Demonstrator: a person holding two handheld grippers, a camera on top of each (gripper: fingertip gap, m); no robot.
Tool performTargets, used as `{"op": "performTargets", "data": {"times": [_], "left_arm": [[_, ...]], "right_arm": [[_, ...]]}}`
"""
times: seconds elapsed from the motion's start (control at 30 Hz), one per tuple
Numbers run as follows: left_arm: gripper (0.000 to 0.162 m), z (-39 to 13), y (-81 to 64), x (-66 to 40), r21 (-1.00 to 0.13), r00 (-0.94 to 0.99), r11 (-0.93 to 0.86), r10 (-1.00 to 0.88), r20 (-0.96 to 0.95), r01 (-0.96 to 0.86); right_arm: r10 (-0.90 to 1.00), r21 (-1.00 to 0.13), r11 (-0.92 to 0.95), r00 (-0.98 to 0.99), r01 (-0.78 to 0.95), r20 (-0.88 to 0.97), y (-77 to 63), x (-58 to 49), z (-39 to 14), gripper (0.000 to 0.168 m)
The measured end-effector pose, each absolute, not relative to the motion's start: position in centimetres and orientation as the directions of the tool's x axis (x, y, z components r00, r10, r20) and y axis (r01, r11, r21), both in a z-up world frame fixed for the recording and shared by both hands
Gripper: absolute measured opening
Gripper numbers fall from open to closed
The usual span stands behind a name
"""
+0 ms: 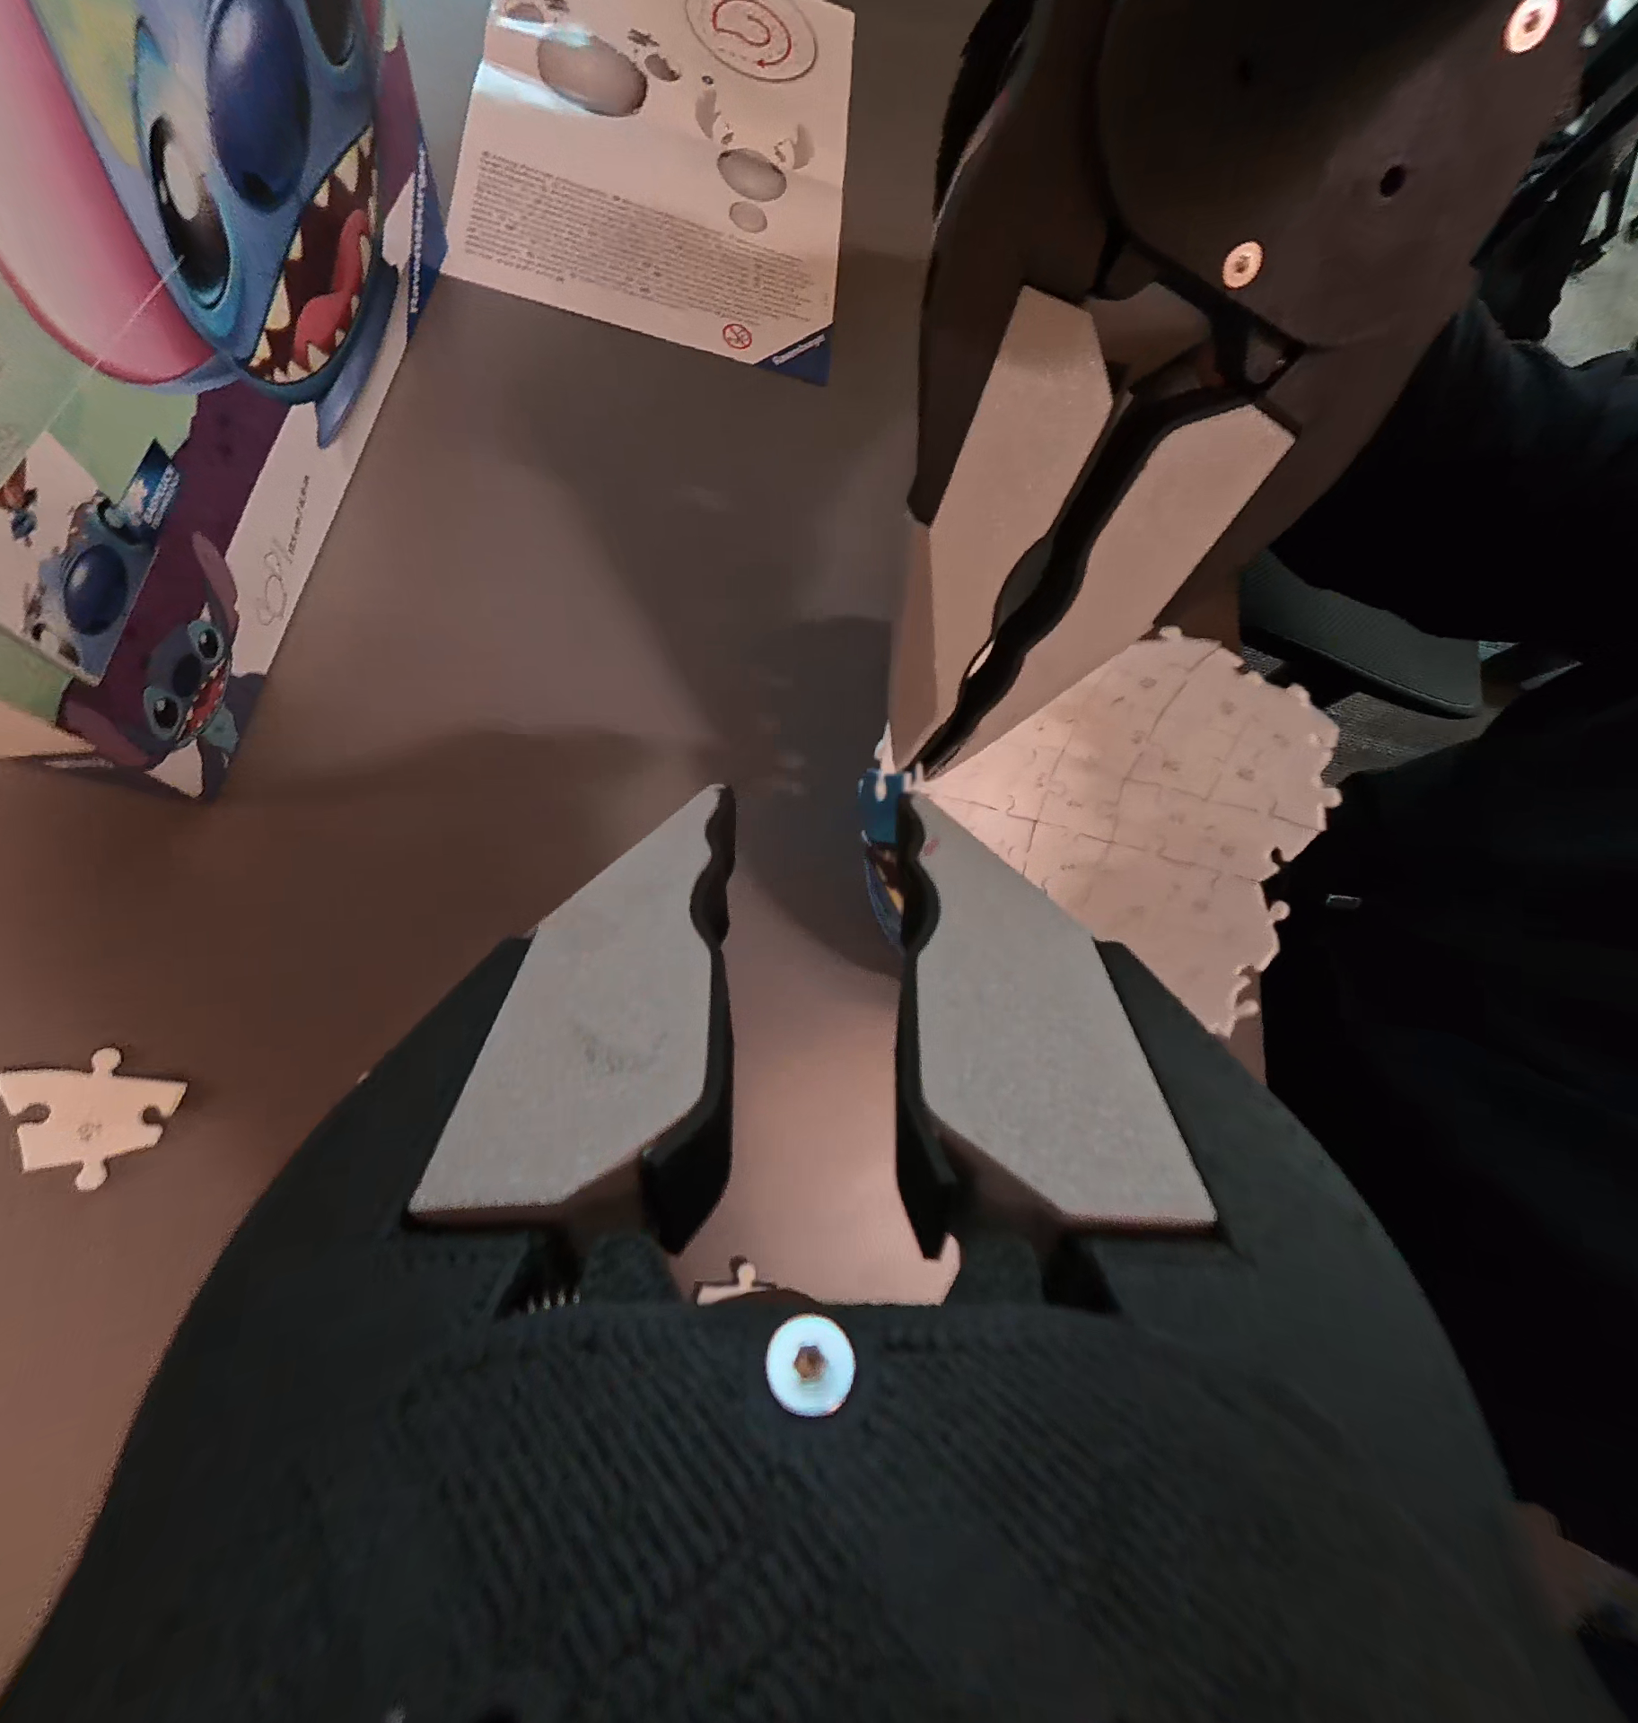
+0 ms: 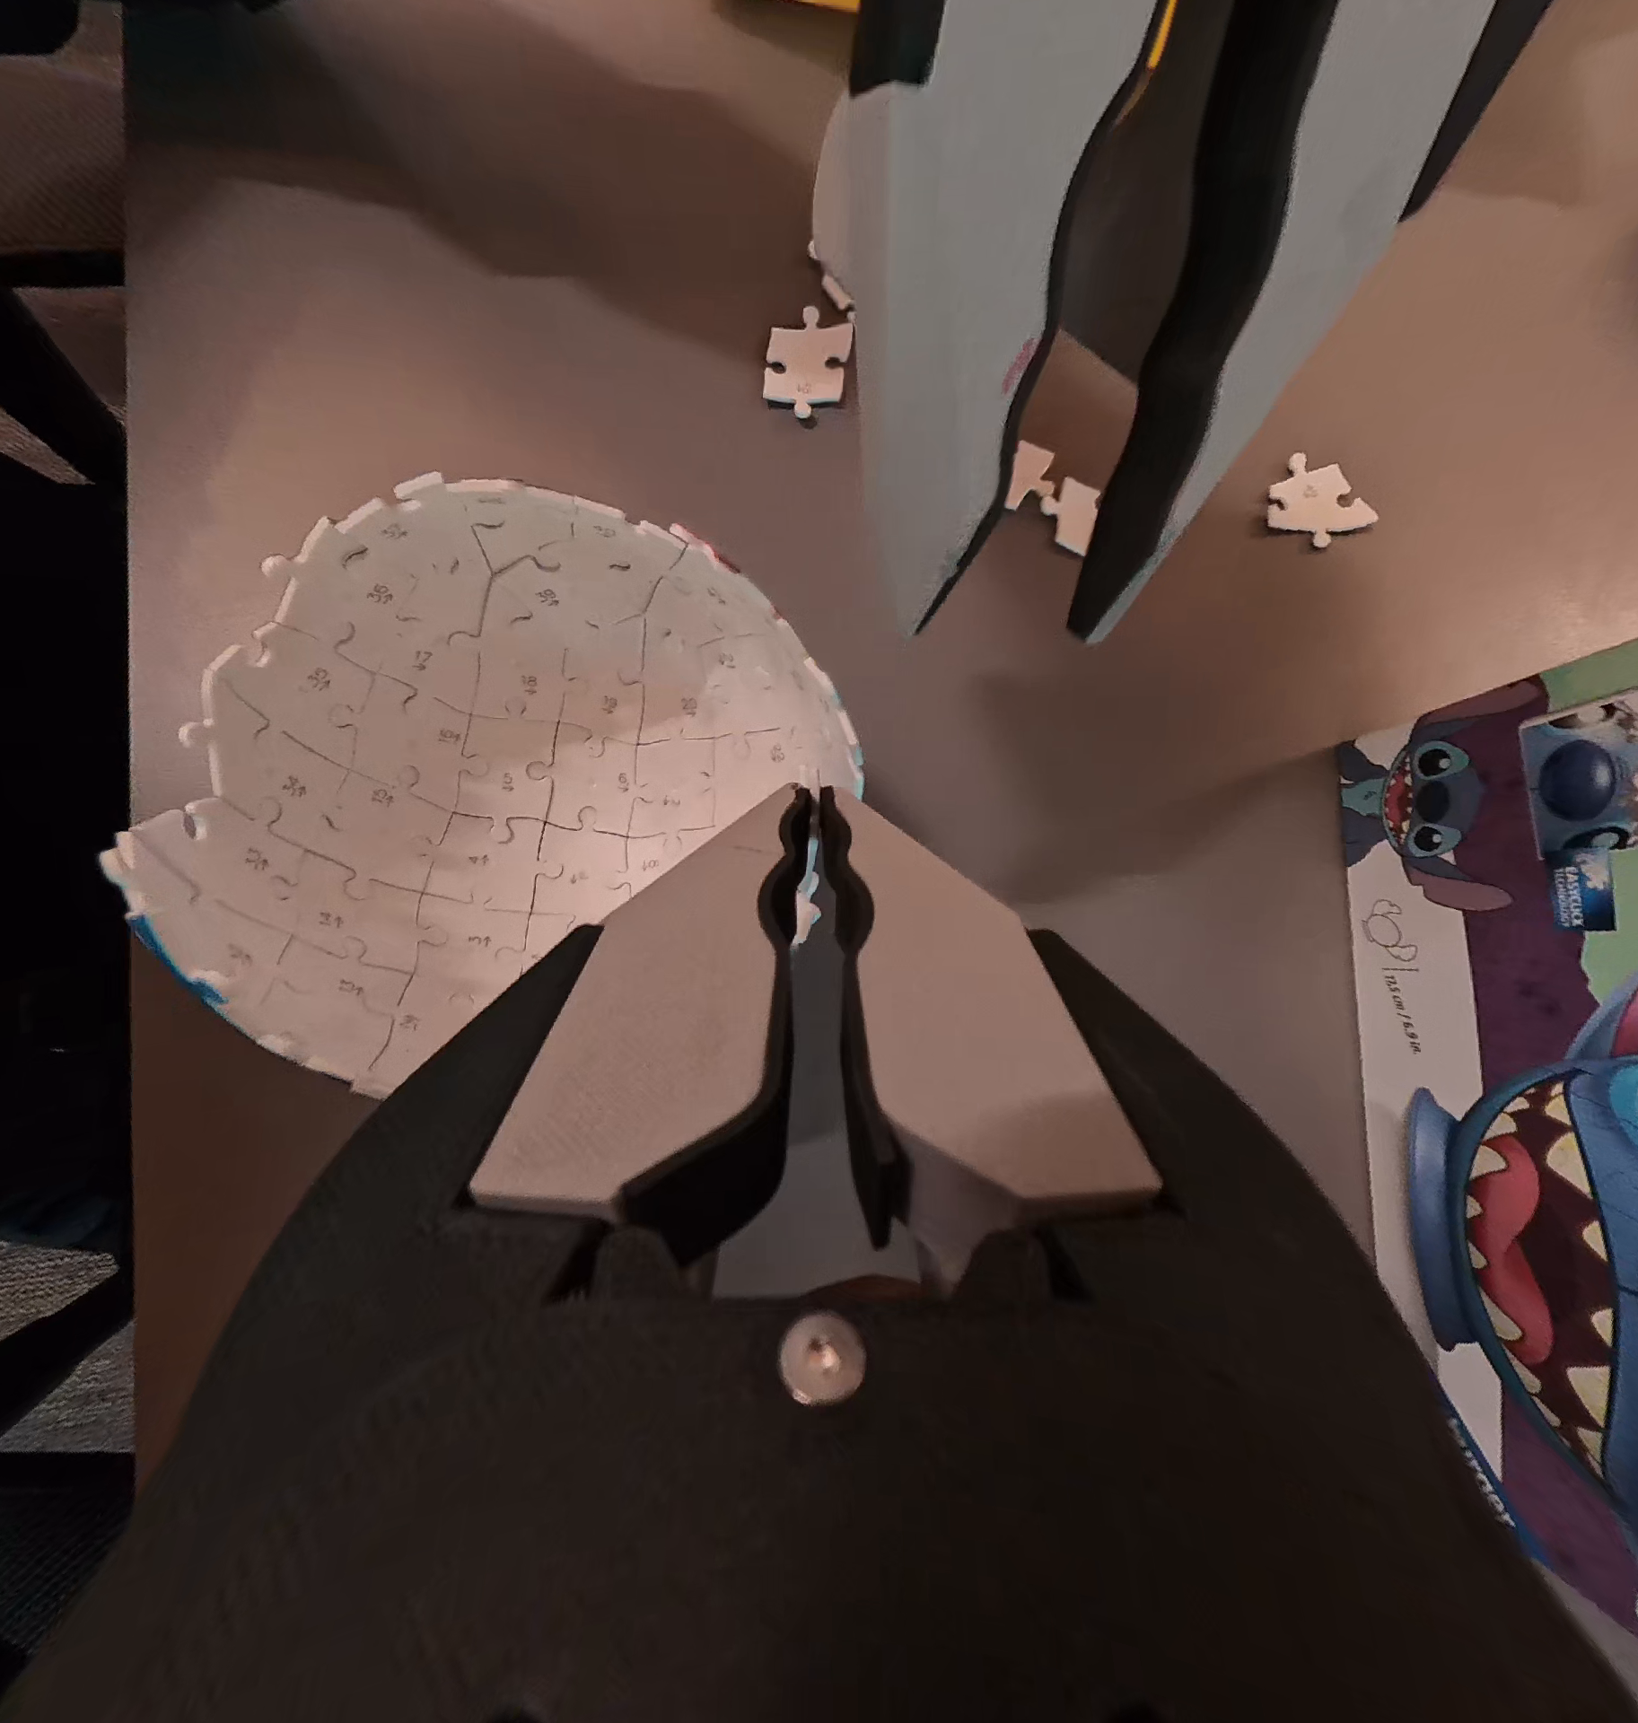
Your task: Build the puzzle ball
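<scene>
The half-built puzzle ball (image 2: 479,746) is a white bowl-shaped shell of joined pieces, inner side up, on the brown table; it also shows in the left wrist view (image 1: 1150,792). My right gripper (image 2: 815,792) is shut on the shell's near rim, and a sliver of rim shows between its jaws. In the left wrist view the right gripper (image 1: 917,755) comes down from the upper right onto the blue rim edge (image 1: 880,811). My left gripper (image 1: 815,811) is open and empty, its right finger beside that rim. It hangs over loose pieces in the right wrist view (image 2: 1006,629).
Loose white pieces lie on the table (image 1: 87,1114) (image 2: 805,364) (image 2: 1318,508) (image 2: 1057,494). The puzzle box (image 1: 190,373) (image 2: 1542,1026) stands beside the work area. An instruction sheet (image 1: 656,168) lies farther back. The table edge (image 2: 129,839) runs close behind the shell. Tip to tip, the grippers are about 5 cm apart.
</scene>
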State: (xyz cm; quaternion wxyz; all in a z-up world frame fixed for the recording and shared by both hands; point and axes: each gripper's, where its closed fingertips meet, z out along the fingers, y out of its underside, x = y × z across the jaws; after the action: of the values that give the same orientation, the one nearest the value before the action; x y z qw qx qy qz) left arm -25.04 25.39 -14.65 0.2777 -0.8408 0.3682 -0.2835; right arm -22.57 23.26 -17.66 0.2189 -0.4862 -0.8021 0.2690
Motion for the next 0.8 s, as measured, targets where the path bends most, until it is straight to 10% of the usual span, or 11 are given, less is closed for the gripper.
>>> {"op": "performTargets", "data": {"times": [0.8], "left_arm": [[0.046, -16.7, 23.0, -22.4, -0.561, 0.433, -0.637, -0.771, 0.467, -0.530]], "right_arm": [[0.893, -0.615, 0.393, -0.443, 0.683, 0.079, 23.5, -22.5, -18.4, 0.000]]}}
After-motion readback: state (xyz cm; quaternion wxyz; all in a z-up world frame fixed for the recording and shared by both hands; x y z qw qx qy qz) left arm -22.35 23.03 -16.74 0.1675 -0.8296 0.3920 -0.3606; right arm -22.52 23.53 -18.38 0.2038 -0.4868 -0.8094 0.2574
